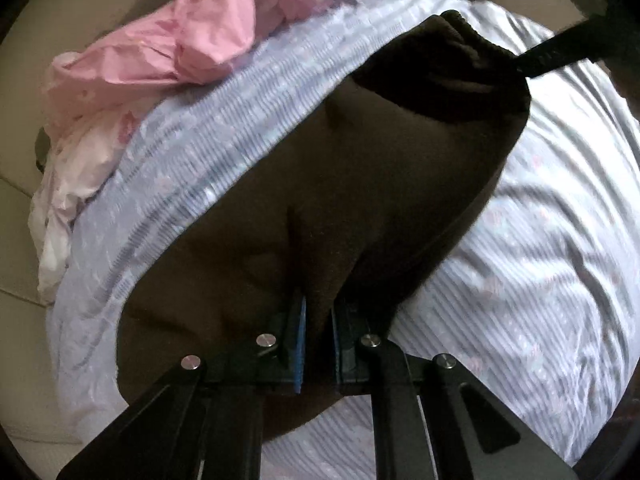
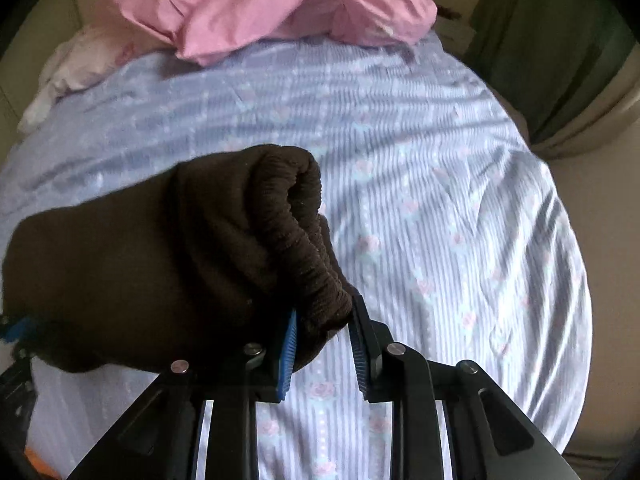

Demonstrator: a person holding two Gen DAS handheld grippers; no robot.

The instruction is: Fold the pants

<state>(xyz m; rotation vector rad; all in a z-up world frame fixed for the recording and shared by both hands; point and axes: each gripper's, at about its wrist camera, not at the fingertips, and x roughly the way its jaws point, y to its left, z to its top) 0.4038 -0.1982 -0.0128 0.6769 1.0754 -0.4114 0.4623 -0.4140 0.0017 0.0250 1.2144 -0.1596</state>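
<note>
The dark brown pants [image 1: 360, 184] hang stretched between my two grippers above a bed. My left gripper [image 1: 319, 320] is shut on a fold of the brown fabric near one end. In the left wrist view the right gripper [image 1: 532, 66] shows at the top right, holding the far end. In the right wrist view my right gripper [image 2: 323, 322] is shut on the bunched, ribbed elastic waistband of the pants [image 2: 160, 256], which trail off to the left.
A light blue striped sheet with small pink flowers [image 2: 420, 208] covers the bed below. A crumpled pink cloth [image 2: 256, 4] and a white cloth [image 1: 76, 184] lie at the bed's far edge. A green curtain [image 2: 552, 52] hangs at the right.
</note>
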